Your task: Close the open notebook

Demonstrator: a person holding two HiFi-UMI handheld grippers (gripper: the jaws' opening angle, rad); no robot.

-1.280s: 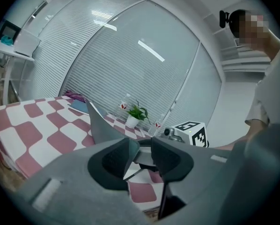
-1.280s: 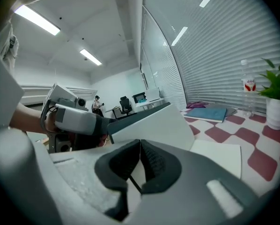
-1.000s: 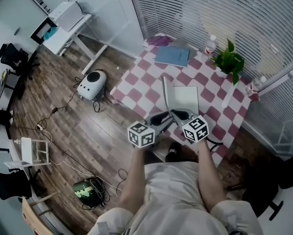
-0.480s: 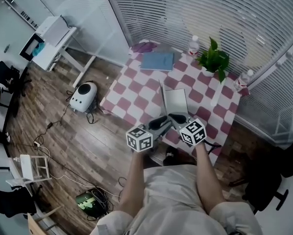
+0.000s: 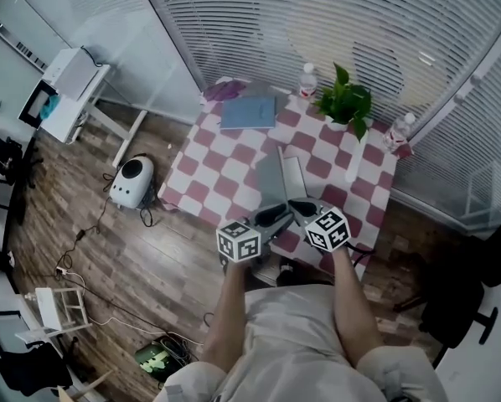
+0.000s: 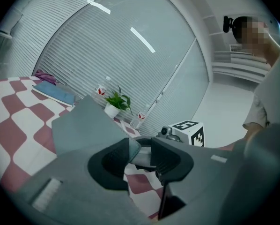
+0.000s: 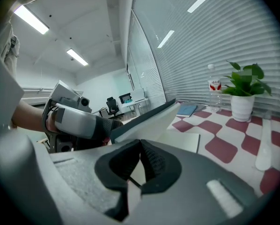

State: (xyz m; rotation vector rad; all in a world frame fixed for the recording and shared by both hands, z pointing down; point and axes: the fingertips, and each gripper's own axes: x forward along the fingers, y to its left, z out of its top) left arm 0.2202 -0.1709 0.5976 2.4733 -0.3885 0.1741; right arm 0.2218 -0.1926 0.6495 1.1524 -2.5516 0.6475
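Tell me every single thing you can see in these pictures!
table: one, red-and-white checks, beside the blinds
notebook: one, grey cover, half shut, table's near side
book: one, blue, table's far left
cloth: one, purple, far corner
plant: one, green, white pot, far right
bottles: two, clear, either side of the plant
round case: one, white, on the floor
desk: one, white, far left
left gripper: one, grey, jaws on the raised cover
right gripper: one, grey, jaws on the flat side
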